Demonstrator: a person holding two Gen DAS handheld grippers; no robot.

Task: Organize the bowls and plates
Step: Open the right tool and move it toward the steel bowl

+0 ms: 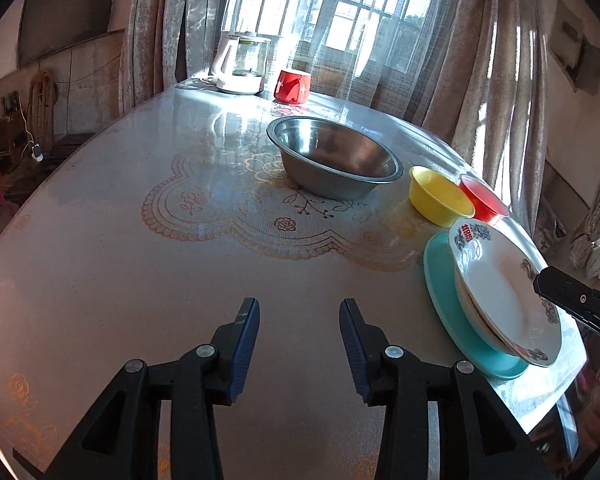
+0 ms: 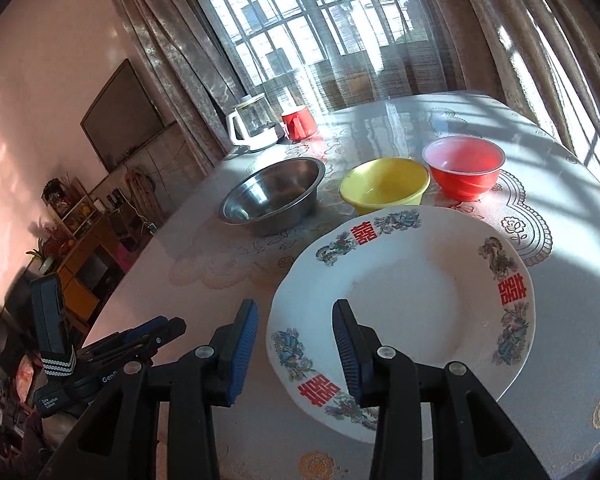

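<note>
A white plate with red characters [image 2: 404, 304] tops a stack at the table's near right. Beneath it lie a second white plate [image 1: 470, 300] and a teal plate [image 1: 440, 280]. My right gripper [image 2: 296, 344] hangs open at the top plate's near rim: one finger is over the plate, the other is off its edge, and the pads are clear of it. Beyond stand a steel bowl [image 1: 334, 156], a yellow bowl [image 1: 440, 196] and a red bowl [image 1: 484, 200], each apart. My left gripper [image 1: 300, 340] is open over bare tablecloth, left of the stack.
A glass kettle [image 1: 242, 66] and a red mug [image 1: 292, 86] stand at the table's far edge by the curtained window. The lace-patterned tablecloth [image 1: 220, 216] covers the round table. A cabinet [image 2: 84, 248] stands beyond the table's left edge.
</note>
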